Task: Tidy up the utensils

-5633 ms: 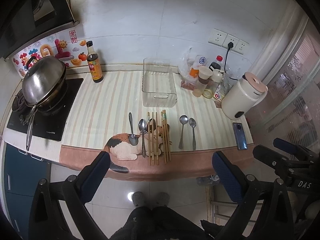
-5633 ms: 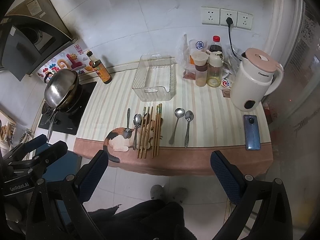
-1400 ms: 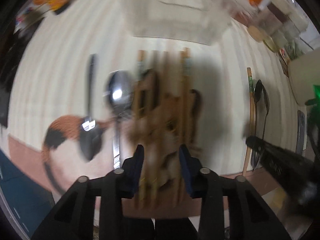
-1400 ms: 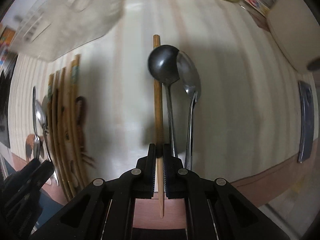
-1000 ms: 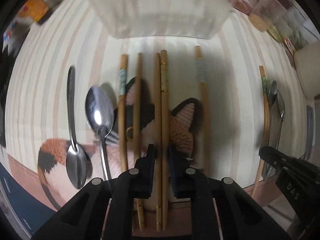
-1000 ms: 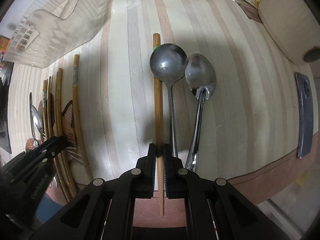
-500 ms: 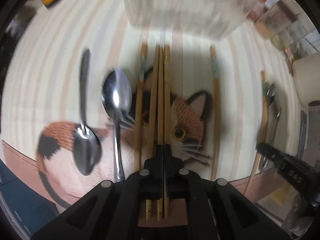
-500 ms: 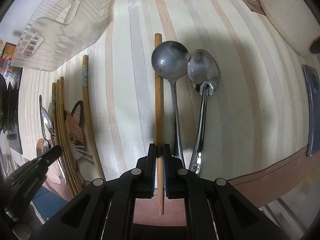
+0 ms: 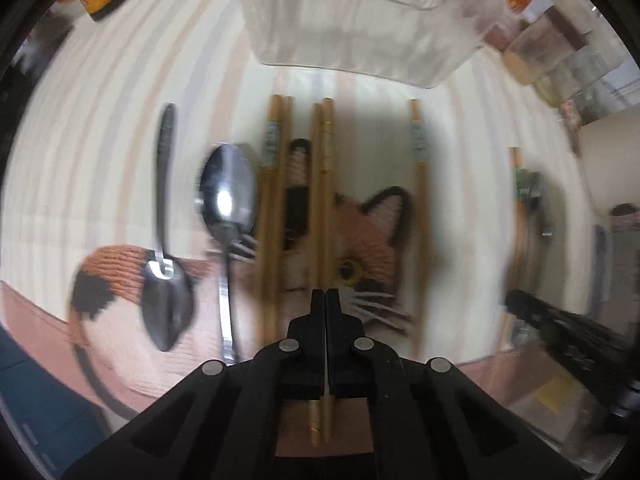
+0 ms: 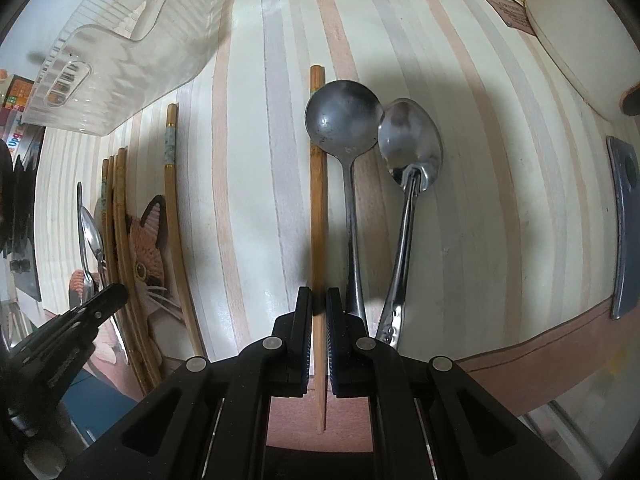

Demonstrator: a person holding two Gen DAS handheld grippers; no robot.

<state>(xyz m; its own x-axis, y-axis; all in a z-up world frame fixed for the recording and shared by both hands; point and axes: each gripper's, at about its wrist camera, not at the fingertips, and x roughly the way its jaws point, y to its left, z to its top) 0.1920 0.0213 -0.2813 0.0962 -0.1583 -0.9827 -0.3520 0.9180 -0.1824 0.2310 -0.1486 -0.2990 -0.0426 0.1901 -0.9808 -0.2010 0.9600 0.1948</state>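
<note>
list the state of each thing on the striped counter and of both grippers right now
left gripper: shut on a pair of gold-banded wooden chopsticks
right gripper: shut on a single plain wooden chopstick
clear plastic bin: nothing seen inside
two steel spoons: lying flat, bowls touching
blue phone: flat, camera side up

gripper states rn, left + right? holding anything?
Left gripper: closed on a pair of chopsticks, having just finished closing.
Right gripper: closed on a single chopstick beside the two spoons.
</note>
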